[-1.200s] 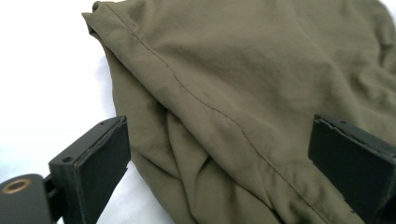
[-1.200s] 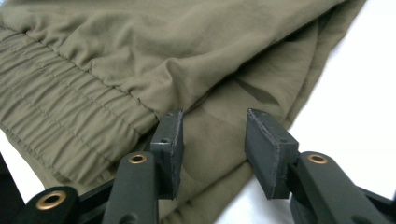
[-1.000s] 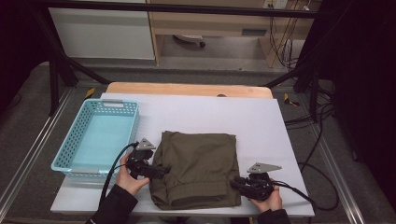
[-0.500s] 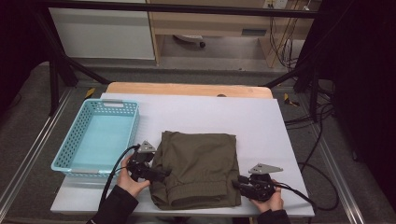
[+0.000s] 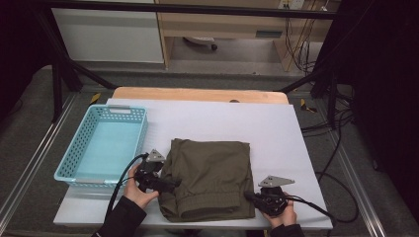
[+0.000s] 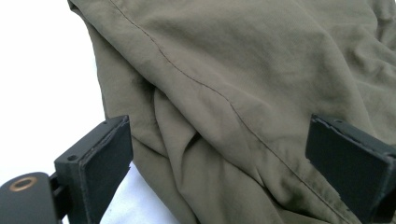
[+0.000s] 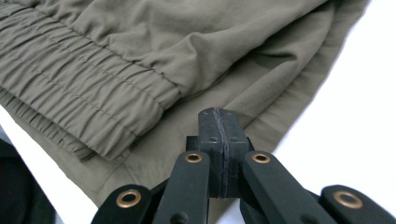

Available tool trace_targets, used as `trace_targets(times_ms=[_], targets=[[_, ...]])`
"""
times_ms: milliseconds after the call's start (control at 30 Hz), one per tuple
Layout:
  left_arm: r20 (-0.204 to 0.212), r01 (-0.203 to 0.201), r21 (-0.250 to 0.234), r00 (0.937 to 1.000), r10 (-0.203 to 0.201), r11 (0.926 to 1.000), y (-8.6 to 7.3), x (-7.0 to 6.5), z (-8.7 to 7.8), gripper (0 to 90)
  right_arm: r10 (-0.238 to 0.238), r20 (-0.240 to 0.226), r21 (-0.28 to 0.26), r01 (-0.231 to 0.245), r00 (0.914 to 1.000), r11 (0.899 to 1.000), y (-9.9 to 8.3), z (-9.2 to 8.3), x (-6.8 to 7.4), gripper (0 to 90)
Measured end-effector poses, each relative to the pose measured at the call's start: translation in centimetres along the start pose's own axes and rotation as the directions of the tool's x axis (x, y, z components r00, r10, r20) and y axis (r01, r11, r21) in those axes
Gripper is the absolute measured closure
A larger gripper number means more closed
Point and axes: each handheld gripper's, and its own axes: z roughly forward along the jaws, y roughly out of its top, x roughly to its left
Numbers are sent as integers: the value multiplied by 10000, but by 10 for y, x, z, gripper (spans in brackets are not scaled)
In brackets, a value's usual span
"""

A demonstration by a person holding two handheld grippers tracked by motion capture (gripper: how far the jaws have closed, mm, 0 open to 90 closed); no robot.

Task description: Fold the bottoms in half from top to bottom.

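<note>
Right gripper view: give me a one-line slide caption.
Right gripper shut beside the elastic waistband of folded olive trousers on a white table.

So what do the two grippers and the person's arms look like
Both grippers are black. The left gripper has flat rectangular pads; the right gripper has brass-coloured rivets along its linkage arms. Each carries a grey three-cornered plate on top and trails a black cable. The person wears dark sleeves.

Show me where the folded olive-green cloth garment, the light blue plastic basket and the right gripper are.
folded olive-green cloth garment (image 5: 210,175), high view, middle panel
light blue plastic basket (image 5: 144,129), high view, right wall
right gripper (image 7: 218,128), right gripper view, closed jaw tips
</note>
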Motion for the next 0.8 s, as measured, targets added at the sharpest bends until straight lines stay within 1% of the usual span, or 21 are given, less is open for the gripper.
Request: trace_targets(times_ms=[33,67,100,133,233,267,333,400,467,500,567,667,700,733,767,800], targets=[[-4,-8,-6,10000,8,10000,0,0,0,72,14,31,-62,-14,10000,10000,1,-2,-1,900],[8,-5,0,10000,5,10000,0,0,0,72,131,-30,-101,-131,9999,9999,2,-5,-2,900],[-8,-20,4,10000,20,10000,0,1,0,72,109,-22,-143,-110,9999,9998,2,-7,-3,900],[-9,1,4,10000,-1,10000,0,1,0,72,119,48,-91,-119,9999,9999,3,-9,-4,900],[1,24,-17,10000,-24,10000,0,1,-1,72,-92,499,99,87,9987,9999,3,-11,-7,900],[25,40,-21,10000,-40,10000,0,2,-1,72,-125,517,136,118,9986,9998,3,-10,-7,900],[14,58,-34,10000,-58,10000,0,2,-1,72,-168,431,146,161,9989,9998,2,-8,-7,900],[20,58,-24,10000,-58,10000,0,3,-1,72,-47,255,139,43,9997,9999,0,-8,-9,894],[11,70,-18,10000,-70,10000,1,3,-1,73,4,60,8,-4,10000,10000,0,-9,-10,878],[6,70,-20,10000,-70,10000,1,4,-1,73,69,-17,62,-69,10000,10000,0,-9,-9,883],[-7,65,-19,10000,-65,10000,1,4,-1,74,23,-104,151,-21,9999,9999,0,-8,-9,899],[-23,37,8,10000,-37,10000,1,4,-1,73,67,-117,162,-65,9999,9998,0,-8,-9,894],[-15,86,-21,10000,-86,10000,1,4,-2,74,35,-116,86,-34,9999,10000,1,-9,-9,858],[2,84,-31,10000,-84,10000,1,4,-2,74,-10,-1,-139,10,10000,9999,1,-10,-9,732],[-10,78,-44,10000,-78,10000,1,4,-2,74,-91,216,-433,100,9997,9990,1,-10,-10,629],[-14,108,-67,9999,-108,9999,1,4,-2,75,-199,376,-717,226,9991,9972,1,-10,-10,556]])
